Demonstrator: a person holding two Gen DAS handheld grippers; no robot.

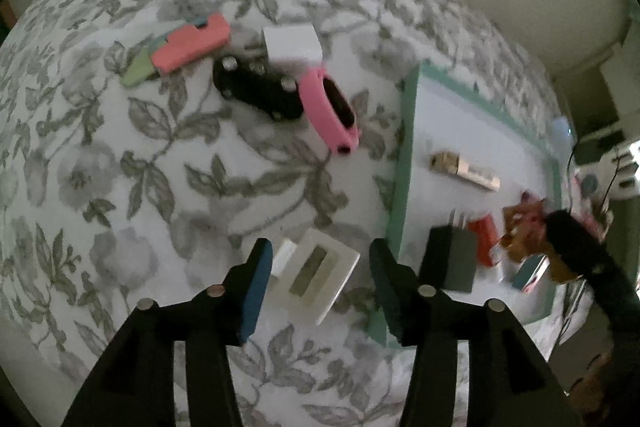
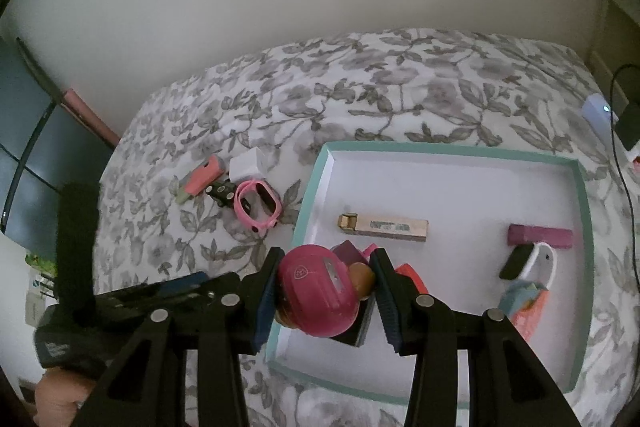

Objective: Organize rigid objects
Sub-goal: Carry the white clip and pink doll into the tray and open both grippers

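Observation:
My left gripper (image 1: 320, 267) is open over the floral bedspread, its fingers on either side of a white flat plug-like block (image 1: 316, 273) that lies on the bed. My right gripper (image 2: 326, 287) is shut on a pink toy figure with a helmet (image 2: 320, 291), held above the near left corner of the teal-rimmed white tray (image 2: 316, 183). The tray holds a gold and beige stick (image 2: 384, 227), a maroon bar (image 2: 540, 235), a black and white item (image 2: 528, 261) and a black charger (image 1: 450, 259). On the bed lie a pink watch (image 1: 328, 107), a black part (image 1: 256, 89), a white cube (image 1: 292, 45) and a salmon case (image 1: 192, 43).
The bed edge meets a pale wall behind. A dark screen or cabinet (image 2: 24, 155) stands at the left. A white device with a lit LED and a black cable (image 2: 600, 111) lie at the right bed edge. The left gripper's body (image 2: 100, 307) shows beside my right gripper.

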